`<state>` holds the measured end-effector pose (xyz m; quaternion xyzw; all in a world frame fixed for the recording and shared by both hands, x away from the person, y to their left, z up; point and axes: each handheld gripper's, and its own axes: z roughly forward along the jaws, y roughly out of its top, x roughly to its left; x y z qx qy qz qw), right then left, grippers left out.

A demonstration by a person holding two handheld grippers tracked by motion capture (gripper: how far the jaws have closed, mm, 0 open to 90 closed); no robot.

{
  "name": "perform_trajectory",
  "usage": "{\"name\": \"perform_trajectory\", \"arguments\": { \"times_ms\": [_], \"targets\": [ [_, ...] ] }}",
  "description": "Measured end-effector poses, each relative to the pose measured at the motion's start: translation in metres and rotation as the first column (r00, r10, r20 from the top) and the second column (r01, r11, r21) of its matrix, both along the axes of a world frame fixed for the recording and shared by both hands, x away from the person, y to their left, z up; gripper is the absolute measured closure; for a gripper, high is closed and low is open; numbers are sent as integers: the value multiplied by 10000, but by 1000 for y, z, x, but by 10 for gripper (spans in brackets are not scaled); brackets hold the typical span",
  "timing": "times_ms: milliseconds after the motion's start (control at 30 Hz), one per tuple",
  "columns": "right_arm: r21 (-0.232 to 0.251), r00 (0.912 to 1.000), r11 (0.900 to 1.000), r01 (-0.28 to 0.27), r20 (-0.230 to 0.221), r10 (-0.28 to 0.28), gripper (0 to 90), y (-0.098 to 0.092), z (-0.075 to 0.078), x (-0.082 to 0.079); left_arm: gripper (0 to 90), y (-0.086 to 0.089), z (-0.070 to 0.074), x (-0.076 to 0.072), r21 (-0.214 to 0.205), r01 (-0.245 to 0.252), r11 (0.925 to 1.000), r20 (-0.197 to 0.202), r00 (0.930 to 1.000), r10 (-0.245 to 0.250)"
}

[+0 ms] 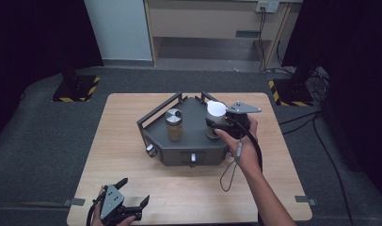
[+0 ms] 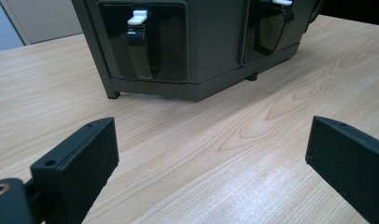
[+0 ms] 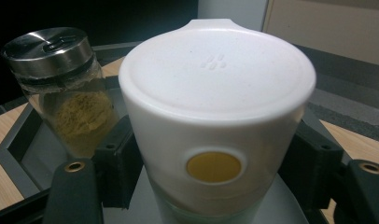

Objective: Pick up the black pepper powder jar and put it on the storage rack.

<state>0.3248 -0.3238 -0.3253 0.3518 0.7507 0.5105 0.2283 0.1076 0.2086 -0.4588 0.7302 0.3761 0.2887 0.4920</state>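
Note:
A dark grey rack stands mid-table with a low rail round its top. On it stands a glass spice jar with a metal lid and yellowish powder. To the right of that jar stands a jar with a white cap, and my right gripper is shut on its body. In the right gripper view the pads press both sides of the white-capped jar, with the spice jar behind it to the left. My left gripper lies open near the table's front left edge, its jaws empty and facing the rack's front.
The rack's front faces carry small handles with white tips. A cable hangs from the right gripper over the wooden table. Dark floor surrounds the table; a cabinet stands at the back.

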Motion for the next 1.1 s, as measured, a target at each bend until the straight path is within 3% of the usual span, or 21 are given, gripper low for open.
{"name": "perform_trajectory", "arguments": {
  "times_ms": [167, 533, 1100],
  "targets": [
    [-114, 9991, 9999, -123, -395, 119, 172, 1, 2, 6, 14, 0, 0, 0, -34, -22, 10000, 8, 10000, 22],
    [-54, 9995, 9998, 193, -264, -194, 38, 4, -2, -1, 14, 2, 0, -1, -32, -48, 10000, 25, 10000, 48],
    [10, 9996, 10000, 36, -291, -36, 21, -10, 6, -18, 14, 3, 1, -3, -70, -158, 9999, 71, 9998, 158]
  ]
}}
